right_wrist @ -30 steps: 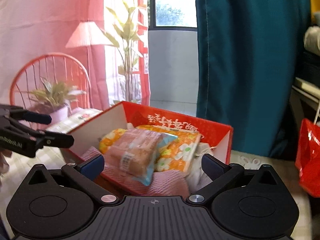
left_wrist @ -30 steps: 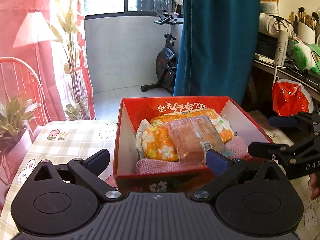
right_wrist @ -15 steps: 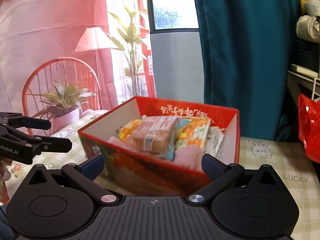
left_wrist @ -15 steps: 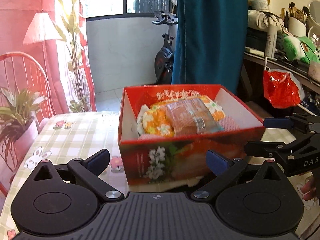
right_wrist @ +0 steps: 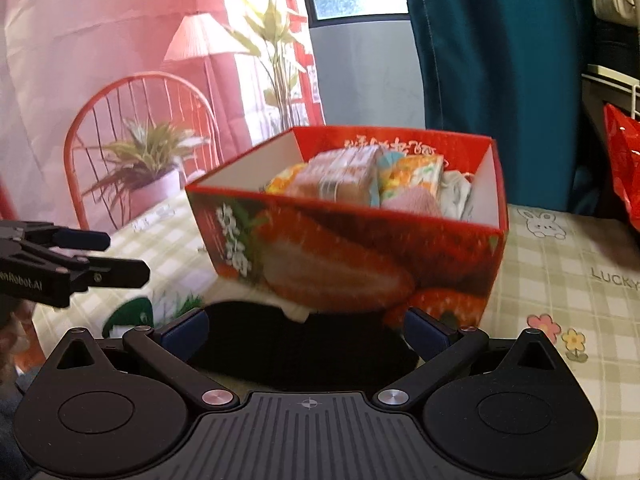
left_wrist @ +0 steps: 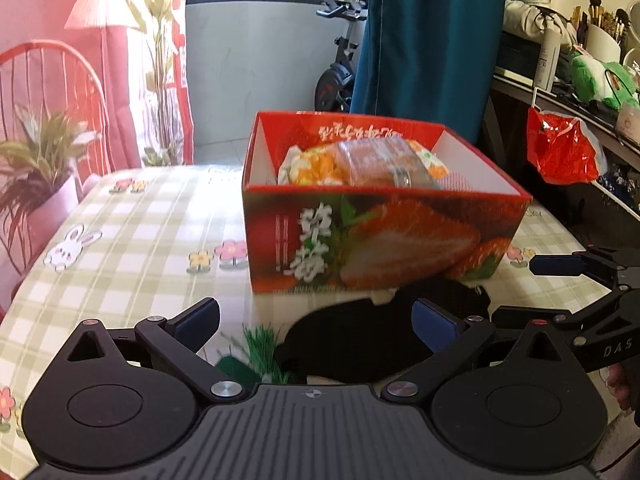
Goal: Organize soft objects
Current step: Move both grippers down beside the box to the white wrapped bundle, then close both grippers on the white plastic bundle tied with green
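Pulled back from the red strawberry box (left_wrist: 384, 240) on the checked surface (left_wrist: 132, 240), left gripper (left_wrist: 316, 320) and right gripper (right_wrist: 306, 330) both with jaws wide and empty, soft packets (right_wrist: 352, 178) left inside, packing seemingly done, black cloth (right_wrist: 304, 340) outstanding.

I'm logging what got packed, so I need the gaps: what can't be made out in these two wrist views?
- Lower layers inside the red box: both views, hidden by its front wall and the wrapped packet on top.
- Black item before the box: both views, too dark to identify; near edge hidden by the right gripper.
- Box lettering: both views, blurred.
- Green-and-white thing: left view, partly behind the left gripper.
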